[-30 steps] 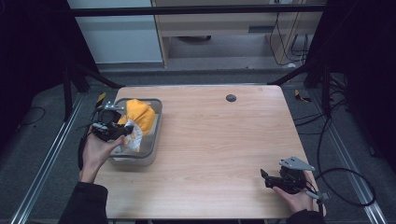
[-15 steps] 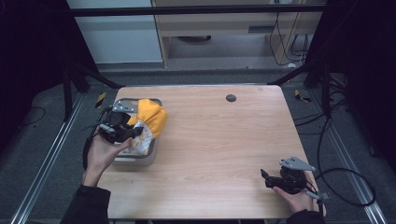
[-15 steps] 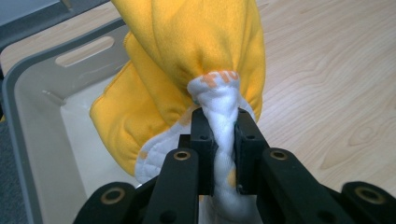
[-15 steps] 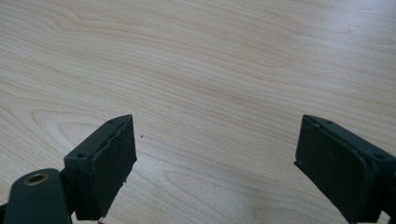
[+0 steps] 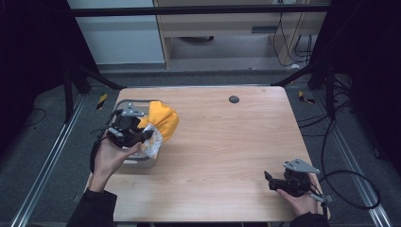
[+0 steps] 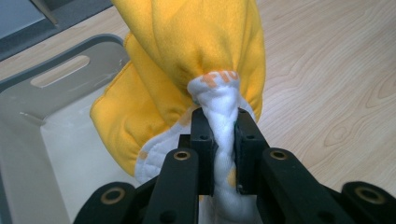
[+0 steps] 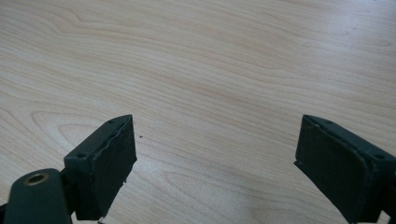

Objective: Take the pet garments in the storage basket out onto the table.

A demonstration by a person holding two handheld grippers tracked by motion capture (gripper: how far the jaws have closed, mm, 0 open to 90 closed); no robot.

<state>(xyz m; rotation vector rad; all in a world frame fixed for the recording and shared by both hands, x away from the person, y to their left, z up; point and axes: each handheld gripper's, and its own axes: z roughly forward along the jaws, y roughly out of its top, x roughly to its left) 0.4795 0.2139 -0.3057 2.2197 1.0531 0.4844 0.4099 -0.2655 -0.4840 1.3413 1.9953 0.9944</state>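
Lifted rightward from the grey plastic bin [image 5: 124, 163], my left hand-held gripper [image 6: 219, 140] pinches the yellow-and-white cloth [image 5: 163, 120]; right hand-held gripper [image 7: 215, 163] gapes empty, far across the bench [image 5: 227, 151].

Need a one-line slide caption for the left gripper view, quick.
Left gripper pinching the white edge of a yellow fleece cloth above a grey plastic bin on the wooden table.

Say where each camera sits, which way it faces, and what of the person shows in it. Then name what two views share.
High view: above the person's side, looking forward and down on the table; both forearms, hands and grippers show.
Left gripper view: rides the left gripper, looking along its jaws clamped on the yellow cloth over the bin.
Right gripper view: rides the right gripper, looking down at bare tabletop between open jaws.
Shared: high and left gripper views both show cloth and bin.
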